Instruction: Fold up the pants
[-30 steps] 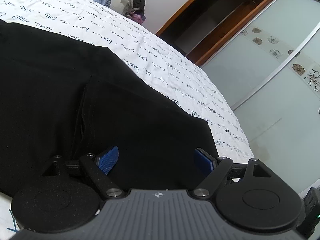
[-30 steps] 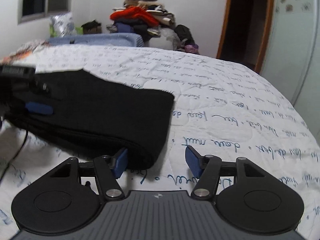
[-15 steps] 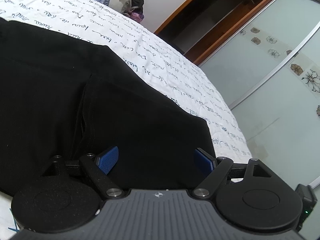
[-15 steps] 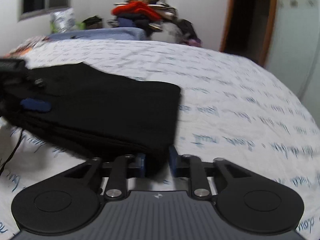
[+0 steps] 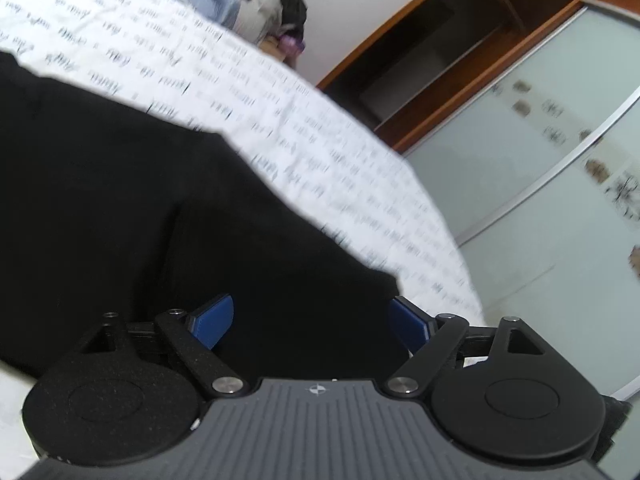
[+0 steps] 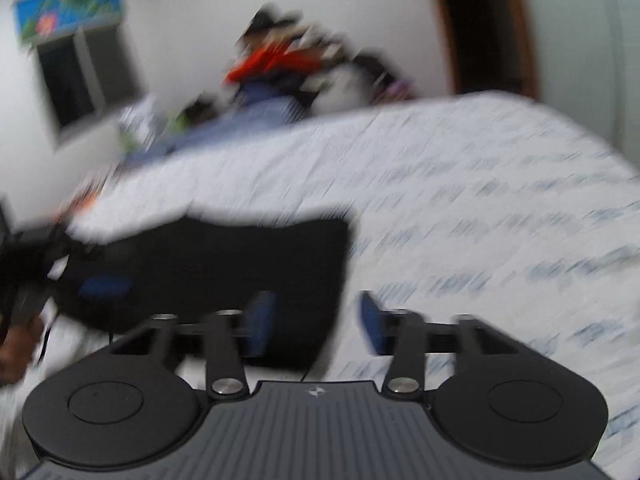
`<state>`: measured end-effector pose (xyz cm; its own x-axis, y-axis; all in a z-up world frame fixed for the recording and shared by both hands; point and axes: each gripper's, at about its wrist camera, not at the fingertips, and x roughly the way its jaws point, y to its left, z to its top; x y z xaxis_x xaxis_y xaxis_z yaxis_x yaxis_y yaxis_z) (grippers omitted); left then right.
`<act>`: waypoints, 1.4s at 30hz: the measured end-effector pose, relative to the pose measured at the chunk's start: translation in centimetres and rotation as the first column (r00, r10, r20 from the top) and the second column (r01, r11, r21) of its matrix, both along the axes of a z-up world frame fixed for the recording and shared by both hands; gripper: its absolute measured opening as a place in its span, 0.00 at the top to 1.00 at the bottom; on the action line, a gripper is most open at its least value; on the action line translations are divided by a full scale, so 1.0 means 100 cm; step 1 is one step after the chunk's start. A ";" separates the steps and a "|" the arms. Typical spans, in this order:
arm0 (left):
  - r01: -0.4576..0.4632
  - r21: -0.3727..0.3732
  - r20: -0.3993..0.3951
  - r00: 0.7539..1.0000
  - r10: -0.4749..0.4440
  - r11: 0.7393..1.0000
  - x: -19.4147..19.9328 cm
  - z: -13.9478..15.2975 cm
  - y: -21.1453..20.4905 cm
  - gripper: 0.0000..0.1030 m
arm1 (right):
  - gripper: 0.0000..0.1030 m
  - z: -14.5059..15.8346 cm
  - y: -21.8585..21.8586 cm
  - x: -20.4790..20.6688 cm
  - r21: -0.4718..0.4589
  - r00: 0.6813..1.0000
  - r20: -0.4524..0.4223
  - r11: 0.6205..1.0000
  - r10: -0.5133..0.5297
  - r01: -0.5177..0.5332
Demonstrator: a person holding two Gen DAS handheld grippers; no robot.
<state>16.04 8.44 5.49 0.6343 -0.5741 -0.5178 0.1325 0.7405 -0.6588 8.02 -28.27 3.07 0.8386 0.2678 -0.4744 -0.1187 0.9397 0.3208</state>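
The left tongs (image 5: pixel 308 322) stand wide and are opening a little further, their blue pads (image 5: pixel 212 320) apart over dark cloth with nothing pinched between them. The right tongs (image 6: pixel 316 322) are opening too: in the blurred right wrist view the left pad sits in front of the cloth's near corner and the right pad hangs over the bedsheet (image 6: pixel 500 200), and neither appears to press on the fabric. The black pants (image 5: pixel 120 208) lie folded flat on the bed, a compact dark slab on the white sheet printed with script. From the left tongs the pants fill the view ahead and to the left, their far edge running on a slant from the upper left down to a corner just beyond the right pad. From the right tongs the slab lies ahead and to the left, its long axis running across the view, its short end facing right and stopping just above the gap between the pads. The left tongs, seen at the left edge of that view, sit at the far end of the slab, so each hand is near one end. Any further fold would probably turn on bringing one short end over along that long axis. A heap of clothes (image 6: pixel 288 64) stands well beyond the bed.
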 end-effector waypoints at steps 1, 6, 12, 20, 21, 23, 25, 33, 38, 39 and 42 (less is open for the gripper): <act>-0.003 -0.016 0.013 1.000 0.003 1.000 0.003 0.003 -0.003 0.13 | 0.26 0.003 -0.004 0.009 0.021 1.000 0.007 1.000 -0.022 0.022; -0.022 0.045 0.043 0.999 0.020 0.999 0.037 0.002 -0.034 0.12 | 0.27 -0.002 0.003 0.086 0.110 0.998 -0.068 0.994 0.000 0.007; -0.005 0.190 -0.047 0.999 0.015 0.982 0.066 -0.028 -0.055 0.12 | 0.27 -0.045 0.025 0.160 0.124 0.961 -0.276 0.992 0.023 0.011; 0.032 0.315 0.050 0.997 -0.050 0.948 0.050 -0.038 -0.061 0.18 | 0.35 -0.056 0.050 0.141 -0.198 0.977 -0.171 0.967 0.126 -0.160; 0.027 0.300 0.056 0.997 -0.046 0.954 0.050 -0.038 -0.059 0.17 | 0.35 -0.057 0.049 0.139 -0.204 0.978 -0.156 0.965 0.135 -0.166; 0.018 0.275 0.061 0.997 -0.037 0.961 0.051 -0.038 -0.057 0.16 | 0.35 -0.056 0.048 0.137 -0.191 0.981 -0.143 0.969 0.128 -0.155; -0.009 0.203 0.040 0.999 0.001 0.979 0.051 -0.035 -0.045 0.18 | 0.34 -0.050 0.035 0.137 -0.106 0.985 -0.149 0.988 0.092 -0.109; -0.203 0.075 0.157 0.969 0.189 0.976 -0.037 0.020 0.046 0.09 | 0.21 -0.003 0.014 0.059 0.099 0.999 -0.024 0.994 0.046 -0.044; -0.436 0.090 0.210 0.887 0.411 0.895 -0.087 0.049 0.128 0.09 | 0.21 0.000 0.072 0.033 -0.113 0.976 -0.019 0.970 0.215 -0.216; -0.496 0.092 0.239 0.853 0.464 0.864 -0.100 0.059 0.147 0.09 | 0.21 -0.002 0.080 0.030 -0.136 0.976 -0.022 0.966 0.217 -0.218; -0.647 0.082 0.327 0.736 0.593 0.758 -0.134 0.085 0.198 0.02 | 0.21 0.001 0.102 0.026 -0.135 0.962 -0.021 0.953 0.273 -0.273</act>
